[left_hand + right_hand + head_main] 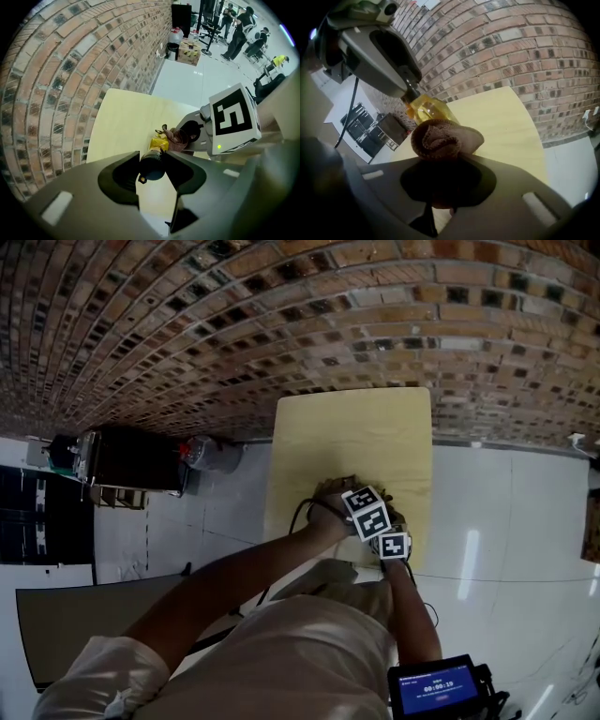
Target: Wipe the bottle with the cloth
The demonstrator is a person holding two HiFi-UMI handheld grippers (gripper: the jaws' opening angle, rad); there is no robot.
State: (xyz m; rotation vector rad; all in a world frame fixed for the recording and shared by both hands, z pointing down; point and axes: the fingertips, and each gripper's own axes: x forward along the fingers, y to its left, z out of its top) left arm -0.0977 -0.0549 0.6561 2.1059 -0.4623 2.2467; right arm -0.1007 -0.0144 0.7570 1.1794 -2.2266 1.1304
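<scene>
A bottle (158, 143) of yellow liquid with a dark cap stands on the pale wooden table (356, 437). My left gripper (152, 165) points almost straight down and is shut on the cap. In the right gripper view the bottle (427, 108) hangs under the left gripper (410, 93) at the upper left. My right gripper (440, 161) is shut on a bunched brown cloth (443, 138), which sits against the bottle's lower side. The left gripper view shows the same cloth (179, 136) pressed to the bottle from the right. In the head view both marker cubes (367, 510) hide the bottle.
A brick wall (281, 315) runs behind the table. White floor (506, 512) lies to the right. A dark cabinet (122, 460) and a water jug (211, 454) stand at the left. A blue-screen device (433, 688) hangs near my body. People (239, 28) stand far off.
</scene>
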